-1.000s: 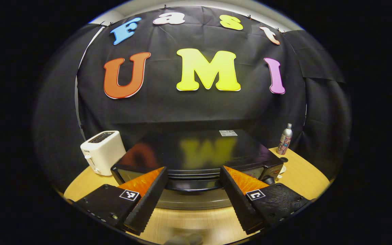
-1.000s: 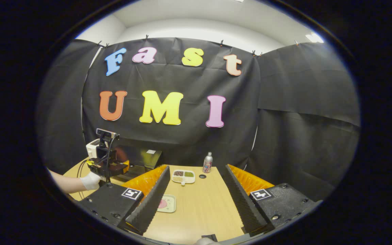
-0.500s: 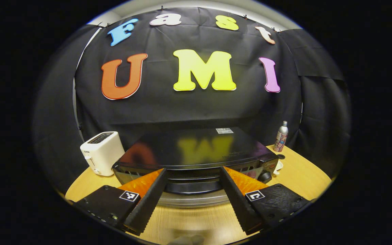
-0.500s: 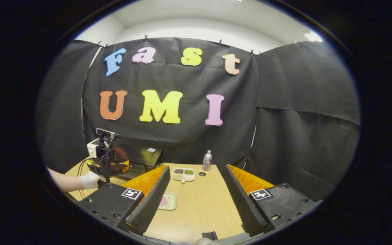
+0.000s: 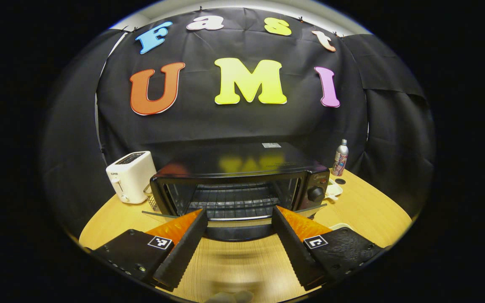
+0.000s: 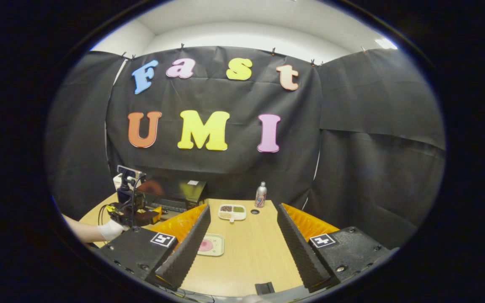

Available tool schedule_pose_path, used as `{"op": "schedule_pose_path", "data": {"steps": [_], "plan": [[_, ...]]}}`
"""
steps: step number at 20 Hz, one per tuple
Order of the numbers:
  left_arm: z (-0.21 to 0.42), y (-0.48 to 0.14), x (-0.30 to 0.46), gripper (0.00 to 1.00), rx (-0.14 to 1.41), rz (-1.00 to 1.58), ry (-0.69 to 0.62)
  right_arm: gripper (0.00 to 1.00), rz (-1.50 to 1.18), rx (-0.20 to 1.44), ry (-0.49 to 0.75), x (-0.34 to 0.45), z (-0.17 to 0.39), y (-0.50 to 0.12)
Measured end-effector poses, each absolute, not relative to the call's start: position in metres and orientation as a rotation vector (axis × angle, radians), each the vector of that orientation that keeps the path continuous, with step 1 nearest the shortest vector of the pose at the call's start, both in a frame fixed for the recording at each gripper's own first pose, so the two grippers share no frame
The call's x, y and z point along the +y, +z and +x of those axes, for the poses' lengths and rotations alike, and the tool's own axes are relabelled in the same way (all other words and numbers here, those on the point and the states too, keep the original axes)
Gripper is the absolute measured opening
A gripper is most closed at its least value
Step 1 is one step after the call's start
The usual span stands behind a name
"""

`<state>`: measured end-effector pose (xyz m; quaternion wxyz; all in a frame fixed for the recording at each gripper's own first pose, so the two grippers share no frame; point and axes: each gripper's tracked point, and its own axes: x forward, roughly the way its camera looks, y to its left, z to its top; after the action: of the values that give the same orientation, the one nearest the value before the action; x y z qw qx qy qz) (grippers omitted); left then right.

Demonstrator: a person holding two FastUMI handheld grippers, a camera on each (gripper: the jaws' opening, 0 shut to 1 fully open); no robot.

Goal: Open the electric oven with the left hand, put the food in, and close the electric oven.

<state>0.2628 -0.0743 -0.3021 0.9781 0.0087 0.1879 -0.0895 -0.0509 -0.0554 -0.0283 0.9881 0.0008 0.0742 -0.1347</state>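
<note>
Oven (image 5: 242, 185) sits in the middle of the left gripper view, on the surface (image 5: 364, 210), with its door (image 5: 234, 223) dropped down flat so food can go in. My left claw (image 5: 238, 244) is spread wide just in front of the door and holds nothing. My right claw (image 6: 242, 248) is wide open and empty too, waiting over the surface. Low in the right gripper view, one small tray (image 6: 211, 245) with pink food lies near my right claw, ready to be picked up, I think. I count one oven, one toaster (image 5: 131, 176), one bottle (image 5: 340, 158) and two trays, the other one (image 6: 232, 212) farther back.
</note>
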Motion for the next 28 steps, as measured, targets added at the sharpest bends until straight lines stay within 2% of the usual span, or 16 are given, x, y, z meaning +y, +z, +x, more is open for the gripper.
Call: {"op": "schedule_pose_path", "data": {"steps": [14,23,28], "plan": [[0.188,-0.378,-0.066,0.97,0.522,0.026,-0.157,1.0,0.018,0.205,-0.28,-0.049,-0.058,-0.054],[0.168,-0.442,-0.064,0.96,0.672,0.028,-0.162,1.0,0.02,0.246,-0.288,-0.048,-0.057,-0.07],[0.166,-0.442,-0.064,0.97,0.67,0.065,-0.177,1.0,0.026,0.272,-0.277,-0.046,-0.051,-0.084]]}}
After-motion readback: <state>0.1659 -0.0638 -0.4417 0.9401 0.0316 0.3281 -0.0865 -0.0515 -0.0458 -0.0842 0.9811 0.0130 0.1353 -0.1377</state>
